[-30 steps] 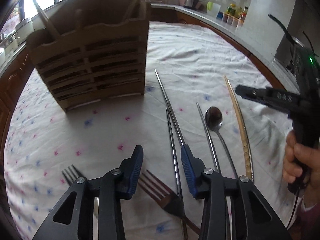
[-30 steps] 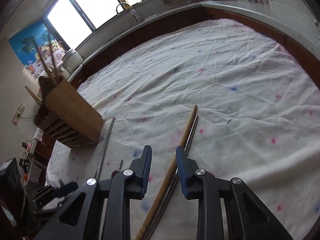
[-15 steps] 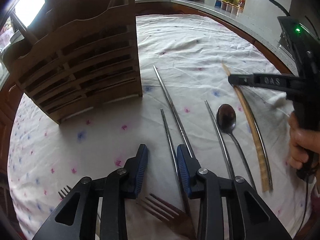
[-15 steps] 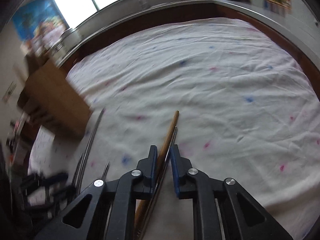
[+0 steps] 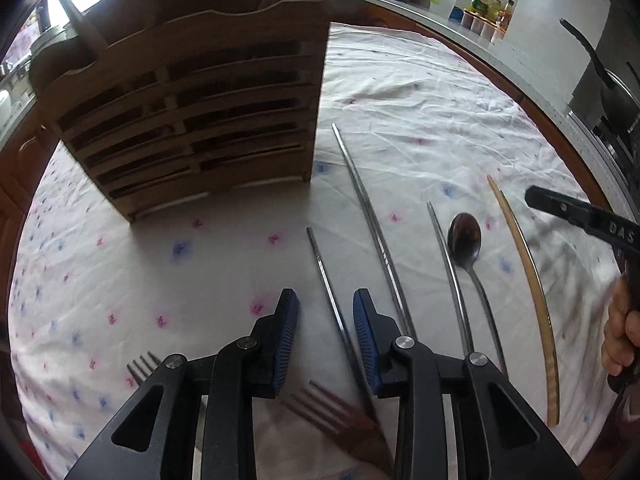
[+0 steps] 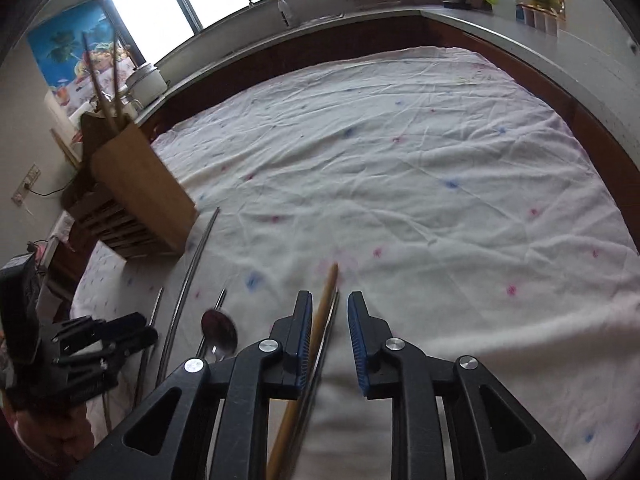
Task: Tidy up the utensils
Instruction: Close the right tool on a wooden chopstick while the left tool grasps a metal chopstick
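Our left gripper [image 5: 325,334] straddles a steel chopstick [image 5: 332,304], jaws apart, not touching; our right gripper [image 6: 327,336], jaws opening, brackets the wooden chopstick [image 6: 322,316].

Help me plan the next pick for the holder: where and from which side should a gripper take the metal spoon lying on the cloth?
Grip the spoon on its thin handle, below the bowl, from straight above, jaws across the handle. It lies flat between a metal chopstick and the wooden chopstick, so sideways room is tight.
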Demonstrator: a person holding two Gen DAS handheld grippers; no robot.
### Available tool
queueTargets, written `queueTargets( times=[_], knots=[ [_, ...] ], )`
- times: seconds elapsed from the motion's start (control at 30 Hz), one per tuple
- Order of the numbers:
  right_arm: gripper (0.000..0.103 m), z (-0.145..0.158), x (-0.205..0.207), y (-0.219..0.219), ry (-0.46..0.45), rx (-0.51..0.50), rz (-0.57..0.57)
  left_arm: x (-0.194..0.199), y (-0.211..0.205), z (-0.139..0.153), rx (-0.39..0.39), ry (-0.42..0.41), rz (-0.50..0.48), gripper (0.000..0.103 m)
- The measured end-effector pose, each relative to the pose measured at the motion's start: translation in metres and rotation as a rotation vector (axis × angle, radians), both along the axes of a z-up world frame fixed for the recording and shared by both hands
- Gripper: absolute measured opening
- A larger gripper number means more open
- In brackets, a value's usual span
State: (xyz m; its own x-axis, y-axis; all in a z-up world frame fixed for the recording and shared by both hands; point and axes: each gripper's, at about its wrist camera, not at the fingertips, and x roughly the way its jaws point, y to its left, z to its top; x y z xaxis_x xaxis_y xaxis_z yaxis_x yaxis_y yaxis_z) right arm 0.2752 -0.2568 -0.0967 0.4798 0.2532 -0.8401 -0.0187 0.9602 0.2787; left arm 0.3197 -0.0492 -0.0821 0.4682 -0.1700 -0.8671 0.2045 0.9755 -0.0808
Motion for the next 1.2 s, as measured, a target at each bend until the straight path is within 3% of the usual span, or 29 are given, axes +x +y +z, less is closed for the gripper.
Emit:
queueTargets(
  times=[0.1,0.17,0.23,0.3,0.5,0.67,0.77,0.9,1.13,1.2],
  knots=[
    [0.022,-0.015,0.018,0.008,0.049,-0.028,0.014,0.006,-0.003,0.000,0.021,-0.001,-0.009,0.030],
    [0.022,-0.018,0.025,0.016,0.020,-0.063,0.034,0.011,-0.003,-0.001,0.019,0.005,-0.011,0.028],
    [0.010,-0.018,0.030,0.026,0.012,-0.111,0.061,0.014,-0.002,-0.001,0.015,0.005,-0.009,0.024],
    [0.006,-0.018,0.035,0.031,0.019,-0.072,0.086,0.017,-0.003,-0.002,0.030,-0.006,-0.007,0.009],
    [0.005,-0.009,0.035,0.051,-0.041,0.076,0.182,0.024,-0.001,-0.003,-0.022,-0.001,0.010,0.006],
    [0.026,-0.011,0.026,0.037,-0.002,0.072,0.118,0.017,0.010,0.001,-0.033,0.011,0.034,0.006],
    [0.027,-0.006,0.014,0.030,-0.007,0.074,0.092,0.014,0.016,0.002,-0.048,0.014,0.042,0.009],
    [0.027,-0.004,0.008,0.037,0.001,0.049,0.111,0.016,0.014,0.000,-0.027,0.020,0.045,0.023],
    [0.029,-0.016,0.015,0.072,0.013,-0.088,0.199,0.021,-0.001,-0.001,0.048,0.000,0.009,0.021],
    [0.029,-0.016,0.016,0.085,0.001,-0.169,0.226,0.020,-0.001,-0.002,0.052,-0.011,0.001,0.008]
  ],
)
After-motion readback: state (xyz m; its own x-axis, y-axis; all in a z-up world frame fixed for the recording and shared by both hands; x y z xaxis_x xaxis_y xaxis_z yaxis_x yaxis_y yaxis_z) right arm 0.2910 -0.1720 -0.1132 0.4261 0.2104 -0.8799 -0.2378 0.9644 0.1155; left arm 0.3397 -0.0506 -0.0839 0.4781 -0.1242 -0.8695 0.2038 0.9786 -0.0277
